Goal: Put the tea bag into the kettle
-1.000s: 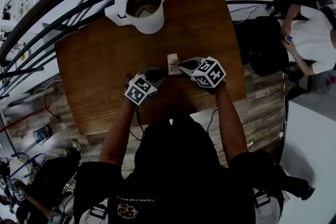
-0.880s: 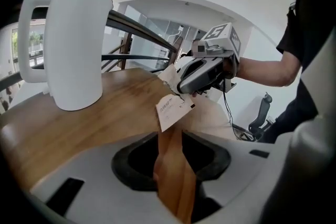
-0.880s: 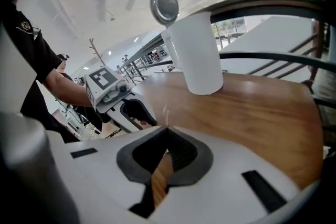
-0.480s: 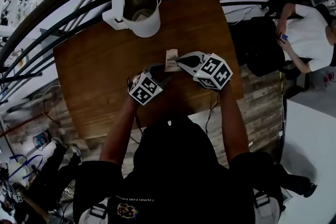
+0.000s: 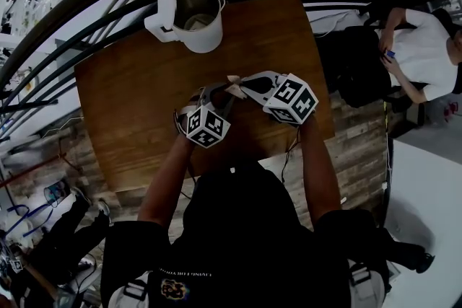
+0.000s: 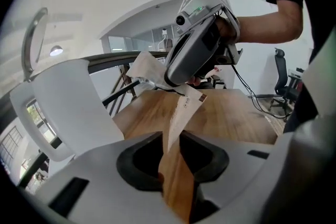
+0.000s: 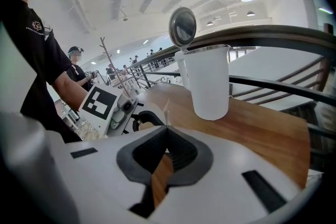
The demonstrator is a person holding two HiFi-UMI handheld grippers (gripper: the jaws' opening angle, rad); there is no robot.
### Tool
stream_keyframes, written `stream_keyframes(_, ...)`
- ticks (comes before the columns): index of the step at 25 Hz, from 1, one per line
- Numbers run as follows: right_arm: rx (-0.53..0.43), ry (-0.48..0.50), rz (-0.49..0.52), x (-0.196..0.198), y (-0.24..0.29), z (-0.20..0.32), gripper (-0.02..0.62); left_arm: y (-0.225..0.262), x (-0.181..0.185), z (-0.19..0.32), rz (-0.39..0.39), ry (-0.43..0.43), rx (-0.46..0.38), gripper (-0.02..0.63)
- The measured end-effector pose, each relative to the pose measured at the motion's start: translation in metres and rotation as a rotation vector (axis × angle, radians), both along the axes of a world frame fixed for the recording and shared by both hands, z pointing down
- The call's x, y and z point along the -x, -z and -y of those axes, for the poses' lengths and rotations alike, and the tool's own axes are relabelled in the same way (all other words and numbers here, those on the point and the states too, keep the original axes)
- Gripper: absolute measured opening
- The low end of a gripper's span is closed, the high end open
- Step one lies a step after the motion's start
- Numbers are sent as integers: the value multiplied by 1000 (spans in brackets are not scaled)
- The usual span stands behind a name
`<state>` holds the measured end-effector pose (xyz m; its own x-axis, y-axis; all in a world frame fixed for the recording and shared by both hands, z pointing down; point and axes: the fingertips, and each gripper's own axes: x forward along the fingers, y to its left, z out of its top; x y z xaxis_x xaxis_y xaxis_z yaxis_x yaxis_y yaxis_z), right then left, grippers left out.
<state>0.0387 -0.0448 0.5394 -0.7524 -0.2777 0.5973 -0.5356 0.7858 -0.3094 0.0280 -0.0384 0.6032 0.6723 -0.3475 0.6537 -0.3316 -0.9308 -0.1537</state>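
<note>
The tea bag point(image 5: 232, 81), a small paper packet, hangs above the wooden table point(image 5: 130, 97). My right gripper point(image 5: 242, 86) is shut on its top end; in the right gripper view only a thin paper edge point(image 7: 165, 112) sticks out past the tips point(image 7: 167, 126). My left gripper point(image 5: 221, 94) comes from below-left. The packet's lower end point(image 6: 181, 115) lies between its jaws point(image 6: 172, 136), which have just been closing, with wood still showing in the gap. The white kettle point(image 5: 195, 25) stands at the table's far edge with its lid point(image 7: 182, 26) flipped up.
A dark curved railing point(image 5: 86, 25) runs behind the table's far side. To the right, beyond the table edge, a person in a white shirt point(image 5: 426, 47) sits next to a dark chair point(image 5: 361, 61). Cables point(image 5: 336, 14) lie near the far right corner.
The right gripper has lifted the tea bag off the table. Both grippers have risen, and the left one has rolled and moved in under the packet.
</note>
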Motion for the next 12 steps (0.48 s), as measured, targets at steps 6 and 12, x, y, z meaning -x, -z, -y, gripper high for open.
stream_keyframes(6,-15,3,14,7,6,2,14,4,2,1,0,-2,-41,8)
stream_keyframes(12,-25,-8,3,7,8,6,14,3,2,-1,-6,-13,-23,6)
